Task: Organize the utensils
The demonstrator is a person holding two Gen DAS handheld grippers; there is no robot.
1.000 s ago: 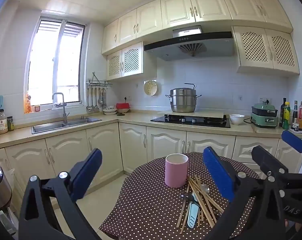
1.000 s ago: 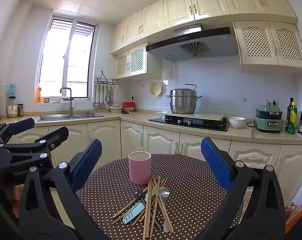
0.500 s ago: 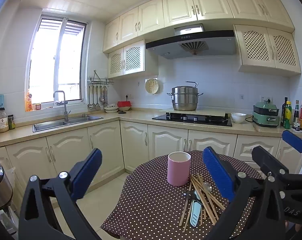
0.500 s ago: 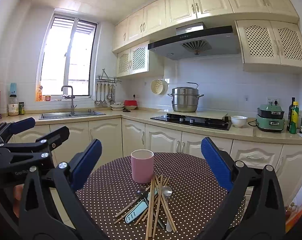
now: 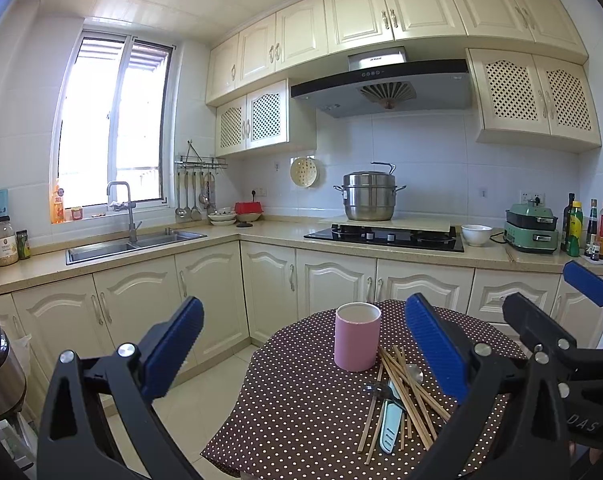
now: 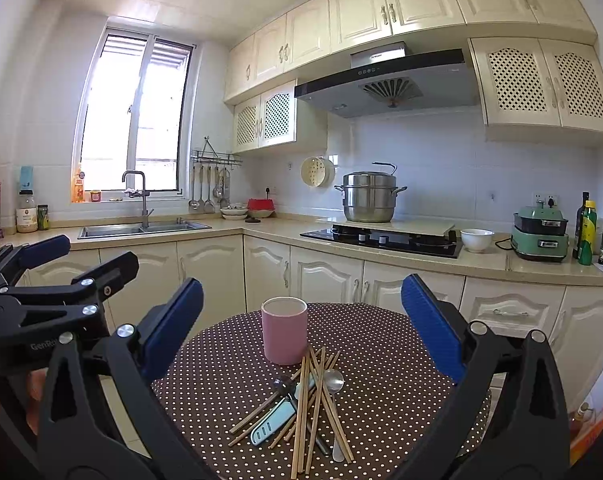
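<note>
nothing looks sorted yet: the pink cup (image 6: 284, 330) stands upright in the middle of the right wrist frame on the dotted surface (image 6: 393, 364), and as far as its rim shows, nothing sticks out of it. just below it in the frame, touching or nearly touching its base, the chopsticks (image 6: 315, 396) lie in a crossed heap with a spoon (image 6: 334, 382) and a pale blue-handled knife (image 6: 272, 420) tangled among them; a dark utensil sits there too, too small to name. the right gripper (image 6: 301, 320) hangs above the heap, its fingers (image 6: 429, 324) spread wide and holding nothing. the left gripper (image 5: 301, 340) is likewise released and empty, with the heap at lower right of its frame. by my reading the whole job remains: every piece has yet to go into the cup.
</note>
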